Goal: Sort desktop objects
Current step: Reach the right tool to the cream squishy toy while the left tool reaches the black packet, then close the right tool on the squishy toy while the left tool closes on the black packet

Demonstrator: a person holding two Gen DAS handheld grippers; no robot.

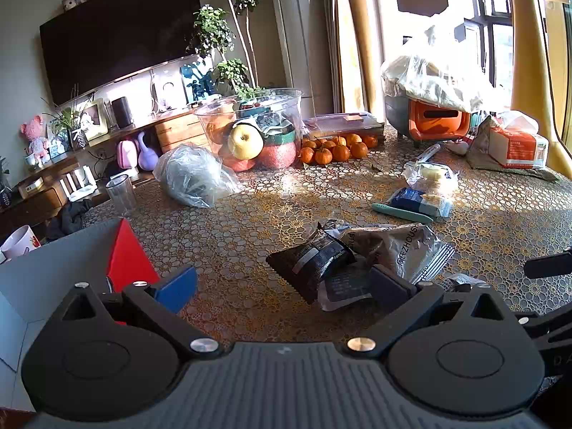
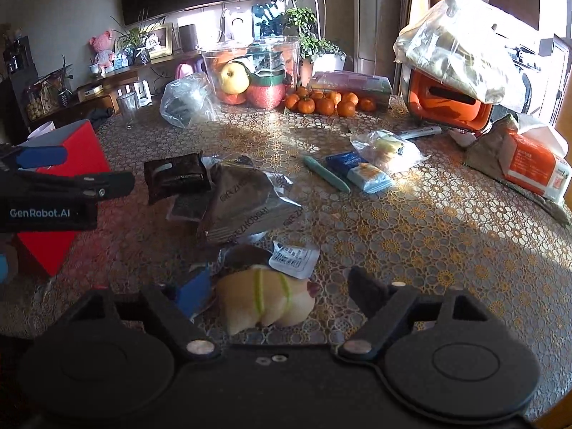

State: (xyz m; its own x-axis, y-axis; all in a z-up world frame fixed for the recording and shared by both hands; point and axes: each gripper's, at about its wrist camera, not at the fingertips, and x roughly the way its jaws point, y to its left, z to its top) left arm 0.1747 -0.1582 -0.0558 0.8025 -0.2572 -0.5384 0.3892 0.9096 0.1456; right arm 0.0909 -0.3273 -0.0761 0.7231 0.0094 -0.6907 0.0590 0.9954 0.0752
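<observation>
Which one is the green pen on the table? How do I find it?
Start at the big clear bowl of fruit at the back of the table, then come forward past the oranges. The pen lies flat beside a blue-and-white packet. It is the only long, thin, teal stick among crinkly wrappers.

Open bench (image 2: 447,236) on the right side, bare patterned cloth from the near edge up to the tissue pack (image 2: 532,166). Clear strip mid-bench too, between the snack pile and the fruit at the back. Blocked on the left by a red box (image 2: 68,193) standing at the bench edge, left gripper (image 1: 282,286) hanging just beside it with jaws apart. Centre crowded: black packet (image 2: 177,175), silver bag (image 2: 243,200), teal pen (image 2: 327,178), blue wrapper (image 2: 361,171). Back row closed off by clear fruit tub (image 2: 250,71), tangerines (image 2: 325,102), orange appliance (image 2: 447,103) under a plastic bag (image 2: 461,46).
</observation>
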